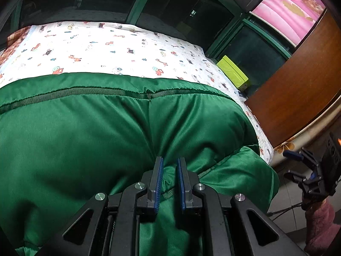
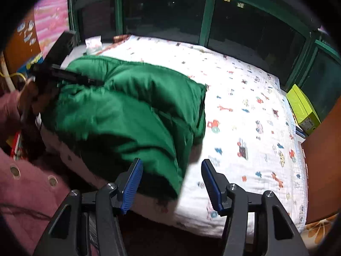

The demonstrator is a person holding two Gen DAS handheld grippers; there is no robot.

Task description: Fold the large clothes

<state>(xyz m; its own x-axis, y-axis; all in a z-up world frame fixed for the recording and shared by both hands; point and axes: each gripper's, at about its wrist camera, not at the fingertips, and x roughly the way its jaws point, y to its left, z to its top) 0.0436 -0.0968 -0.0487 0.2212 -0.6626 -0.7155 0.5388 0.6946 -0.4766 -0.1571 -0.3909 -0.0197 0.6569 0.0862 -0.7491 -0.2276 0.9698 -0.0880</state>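
Left wrist view: my left claw is pinching the green jacket, already doubled over on the bed; my right claw is hanging wide and empty, further folds remaining.

A jacket lies on the near left part of a bed, its lower corner hanging over the front edge. A window runs behind the bed. A box sits off the bed's right side, with a wooden panel just in front of it. The left tongs are over the jacket; the right tongs stand near its hanging corner.
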